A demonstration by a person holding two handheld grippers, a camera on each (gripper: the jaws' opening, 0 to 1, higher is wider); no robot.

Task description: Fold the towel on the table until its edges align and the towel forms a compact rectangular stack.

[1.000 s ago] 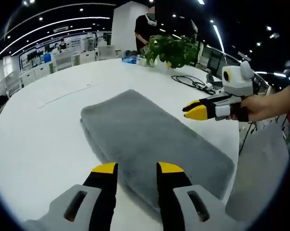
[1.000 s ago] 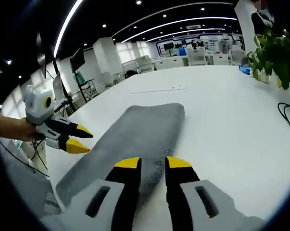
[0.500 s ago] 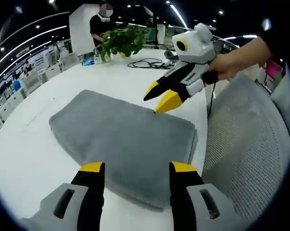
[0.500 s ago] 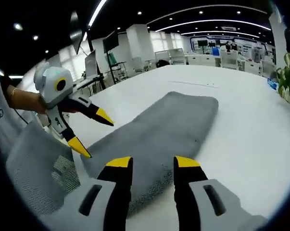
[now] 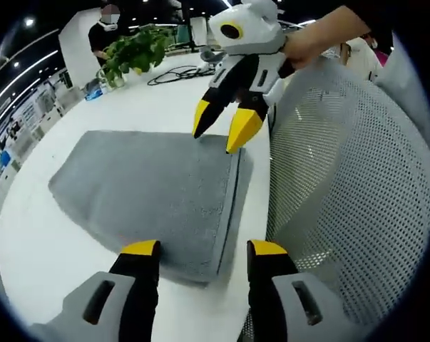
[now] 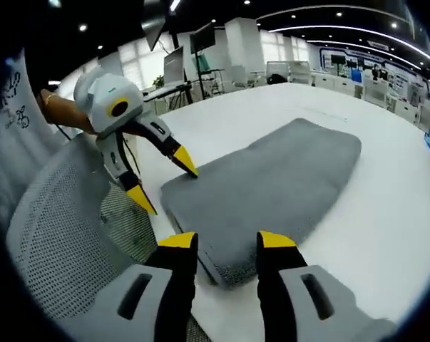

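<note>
In the left gripper view, the left gripper (image 5: 200, 249), with black jaws tipped in yellow, rises from the bottom with its jaws apart and nothing between them. Just beyond its tips lies the grey, thick-piled rectangular towel (image 5: 147, 189), folded at least double and lying flat on the round white table (image 5: 36, 249). The near corner of the towel sits between the two jaw tips, and its layered short edge runs away from the right jaw. Past the far end of that edge is the right gripper (image 5: 220, 127), held by a person's hand (image 5: 304, 44), pointing down with its jaws spread and its tips over the towel's far corner; whether they touch it cannot be told. To the right of both grippers stands a grey mesh chair back (image 5: 350, 178). Far beyond the left jaw, on the table, are a green leafy potted plant (image 5: 135, 51) and a loose black cable (image 5: 175, 71).

In the right gripper view, the left gripper (image 6: 165, 182) comes in from the left, jaws apart, one tip at the towel's (image 6: 272, 182) corner and the other out over the mesh chair back (image 6: 65, 235). The right gripper (image 6: 225, 241) is at the bottom, jaws apart, with the towel's near corner between its tips. The table (image 6: 386, 235) spreads to the right of the right jaw.
</note>
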